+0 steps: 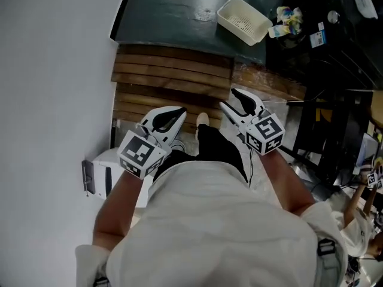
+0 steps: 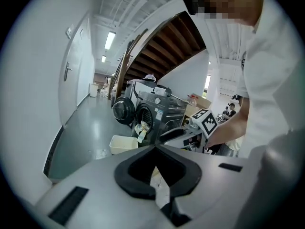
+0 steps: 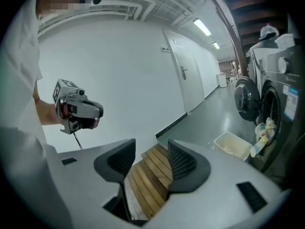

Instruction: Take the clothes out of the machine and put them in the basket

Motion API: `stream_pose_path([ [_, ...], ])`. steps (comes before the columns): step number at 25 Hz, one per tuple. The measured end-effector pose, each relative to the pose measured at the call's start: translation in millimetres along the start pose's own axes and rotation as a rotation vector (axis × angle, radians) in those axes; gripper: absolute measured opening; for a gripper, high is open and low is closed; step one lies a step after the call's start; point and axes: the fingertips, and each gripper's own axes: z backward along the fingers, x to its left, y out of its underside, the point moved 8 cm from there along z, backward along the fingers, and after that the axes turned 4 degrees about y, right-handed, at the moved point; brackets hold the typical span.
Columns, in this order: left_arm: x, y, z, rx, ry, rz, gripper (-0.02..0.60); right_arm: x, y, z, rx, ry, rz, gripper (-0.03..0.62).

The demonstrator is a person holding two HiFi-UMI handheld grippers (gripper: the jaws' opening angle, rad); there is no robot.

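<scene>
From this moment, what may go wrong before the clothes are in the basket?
1. The person stands on raised wooden boards; the step down to the dark floor toward the basket could cause a trip.
2. The clothes hang out of the machine beside the basket, not over it, so a loose pull may drop them on the floor.
3. The left gripper is shut and must open before it can grasp.

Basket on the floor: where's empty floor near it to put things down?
Bare: the grey floor between the white wall and the basket, and the wooden steps. Crowded: the basket's right side, where clothes hang from the washing machine.
</scene>
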Motion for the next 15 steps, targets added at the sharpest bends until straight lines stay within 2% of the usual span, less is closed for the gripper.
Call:
stream_pose_path([
  [3,15,-39,-15,0.015,0.005,0.0,-0.003,-24,-29,-3,-0.017,0.009,-0.012,0.218],
  [9,38,-71,-29,0.012,0.034,-0.015,-0.004,-47,-56,0,-0.054,0.069,-0.023,0.218],
  [15,86,-104,-49,-0.009,0.085,-0.035,-0.003,-69,-79,-24,-0.049,0.134,-0.043,0.218],
])
